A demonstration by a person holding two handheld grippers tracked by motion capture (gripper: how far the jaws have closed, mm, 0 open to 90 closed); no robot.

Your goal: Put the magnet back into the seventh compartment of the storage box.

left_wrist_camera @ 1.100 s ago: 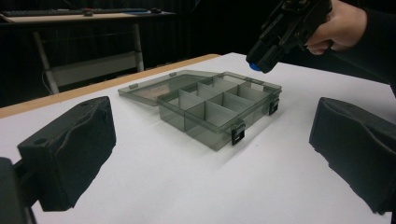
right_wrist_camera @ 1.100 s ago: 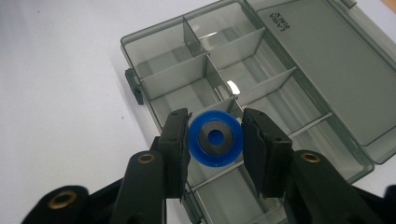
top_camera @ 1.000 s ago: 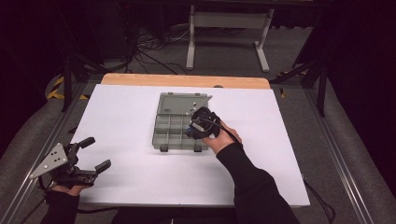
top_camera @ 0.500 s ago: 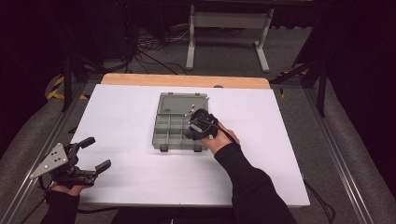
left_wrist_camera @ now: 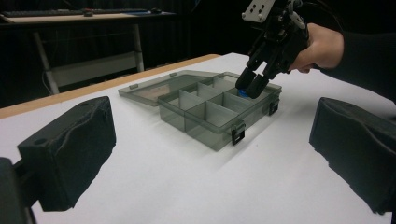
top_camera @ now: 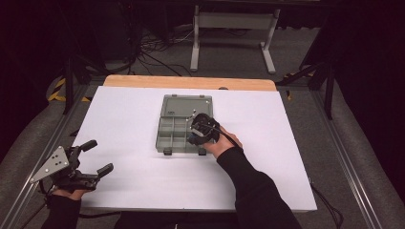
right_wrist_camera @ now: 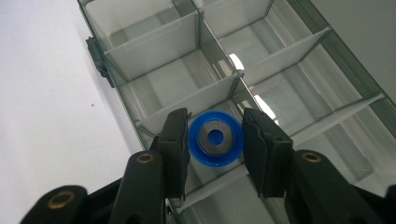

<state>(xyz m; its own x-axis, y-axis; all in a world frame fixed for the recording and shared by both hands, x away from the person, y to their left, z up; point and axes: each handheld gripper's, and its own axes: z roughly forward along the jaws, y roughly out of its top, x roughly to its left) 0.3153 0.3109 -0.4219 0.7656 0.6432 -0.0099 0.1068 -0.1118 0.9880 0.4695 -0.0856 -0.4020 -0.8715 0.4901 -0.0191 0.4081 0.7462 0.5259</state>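
A grey see-through organiser box [top_camera: 168, 143] lies in the middle of the white table, its lid [top_camera: 185, 104] folded flat behind it. My right gripper [top_camera: 197, 135] points down into the box's front right compartment, jaws pressed to both sides of a blue disc [right_wrist_camera: 215, 138] with a metal centre. In the left gripper view the right gripper [left_wrist_camera: 250, 87] has a bit of the blue disc [left_wrist_camera: 242, 93] showing under its tips. My left gripper [top_camera: 99, 155] rests near the table's front left corner, wide open and holding nothing.
The box's other compartments [right_wrist_camera: 154, 44] look bare, split by thin dividers. Two black latches [left_wrist_camera: 237, 135] stick out from its front wall. A wooden strip [top_camera: 191, 82] edges the table's far side, with a metal stand [top_camera: 234, 21] on the floor beyond.
The right gripper has sunk slightly lower into the box with the disc. The left gripper has stayed where it was.
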